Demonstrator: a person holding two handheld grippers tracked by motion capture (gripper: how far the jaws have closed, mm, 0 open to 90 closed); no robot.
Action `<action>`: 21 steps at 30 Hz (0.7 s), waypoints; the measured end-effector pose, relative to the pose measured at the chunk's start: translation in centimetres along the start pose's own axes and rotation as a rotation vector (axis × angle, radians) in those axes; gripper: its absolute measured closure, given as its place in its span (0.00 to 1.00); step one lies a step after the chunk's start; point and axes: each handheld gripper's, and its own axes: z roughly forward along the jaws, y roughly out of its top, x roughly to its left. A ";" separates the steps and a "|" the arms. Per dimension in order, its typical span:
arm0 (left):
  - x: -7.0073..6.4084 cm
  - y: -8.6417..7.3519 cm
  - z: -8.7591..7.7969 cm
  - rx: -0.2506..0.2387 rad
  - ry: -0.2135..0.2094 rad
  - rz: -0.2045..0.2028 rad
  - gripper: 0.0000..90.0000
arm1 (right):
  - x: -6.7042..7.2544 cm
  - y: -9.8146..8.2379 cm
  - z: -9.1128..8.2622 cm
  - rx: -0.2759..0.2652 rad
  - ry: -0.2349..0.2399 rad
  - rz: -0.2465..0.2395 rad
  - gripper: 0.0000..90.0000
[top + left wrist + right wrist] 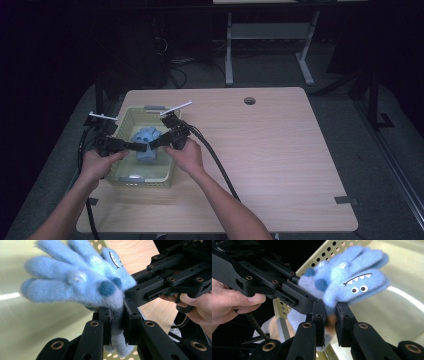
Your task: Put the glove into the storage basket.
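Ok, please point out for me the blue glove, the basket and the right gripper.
glove point(75, 282): left gripper view, on the fuzzy palm below the fingers.
basket point(131, 114): high view, on its far-left perforated wall.
right gripper point(330, 315): right gripper view, between its two jaw tips, which are closed on the glove.

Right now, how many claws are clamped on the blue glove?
2. The left claw pinches the blue glove near its cuff; the right claw grips it beside that, both over the green basket.

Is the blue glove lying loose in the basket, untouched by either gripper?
No, the left gripper and right gripper both clamp the blue glove.
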 end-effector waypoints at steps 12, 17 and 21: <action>0.8 -0.4 0.7 0.034 0.035 -0.009 0.88 | -0.8 -0.5 1.2 0.029 -0.006 0.022 0.86; 1.1 -0.4 0.9 0.055 0.075 -0.016 0.88 | -1.0 -0.5 1.3 0.036 -0.021 0.020 0.86; 1.0 -0.4 1.2 0.069 0.093 -0.015 0.88 | -1.2 -0.5 1.2 0.041 -0.020 0.034 0.86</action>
